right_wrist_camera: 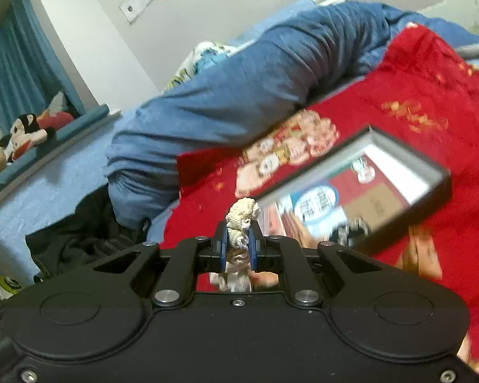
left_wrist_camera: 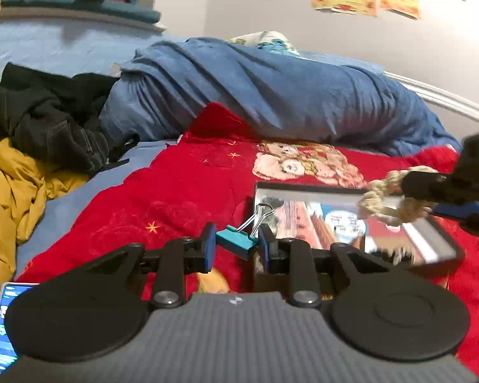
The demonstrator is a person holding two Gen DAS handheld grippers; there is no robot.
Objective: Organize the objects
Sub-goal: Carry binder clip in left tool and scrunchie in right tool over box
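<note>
My left gripper holds a teal binder clip with silver wire handles between its blue pads, just left of a black shallow box with a printed lining, lying on the red blanket. My right gripper is shut on a beige knotted rope, which sticks up between its pads. In the left wrist view the right gripper comes in from the right and holds the rope over the box. The box also shows in the right wrist view.
A rolled blue duvet lies behind the red blanket. Black clothing and a yellow garment lie at the left. A phone with a lit screen lies at the lower left. Plush toys sit on a ledge.
</note>
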